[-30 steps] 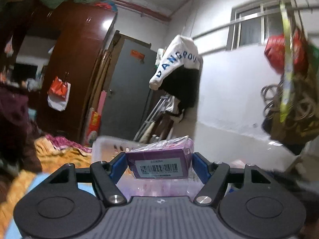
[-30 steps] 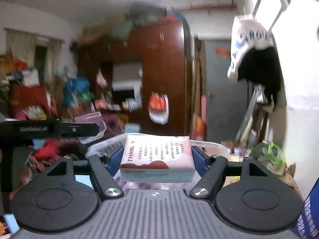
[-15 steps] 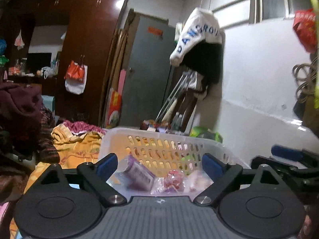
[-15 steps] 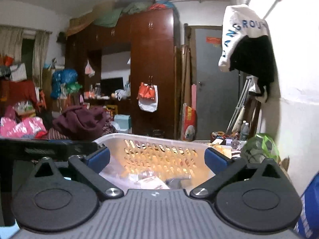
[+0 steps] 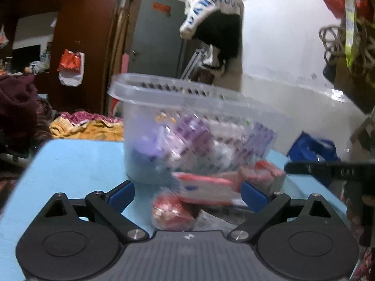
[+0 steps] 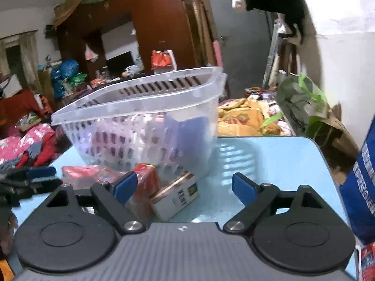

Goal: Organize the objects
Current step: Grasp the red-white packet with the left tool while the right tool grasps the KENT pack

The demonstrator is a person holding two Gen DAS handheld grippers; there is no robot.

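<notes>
Packets and small boxes are the things being sorted: many already fill the clear slotted basket (image 6: pixel 140 121), which stands on the far part of the light blue tabletop (image 6: pixel 269 161). Near its front wall, from left to right in the right wrist view, lie a red wrapped packet (image 6: pixel 86 175), a red box (image 6: pixel 146 182) and a white KENT carton (image 6: pixel 175 195), close together. The left gripper (image 5: pixel 187 193) has its fingers spread wide and holds nothing; a blurred red-and-white pack (image 5: pixel 206 187) lies between them. The right gripper (image 6: pixel 185 187) is likewise wide apart and empty, the carton lying between its fingers.
</notes>
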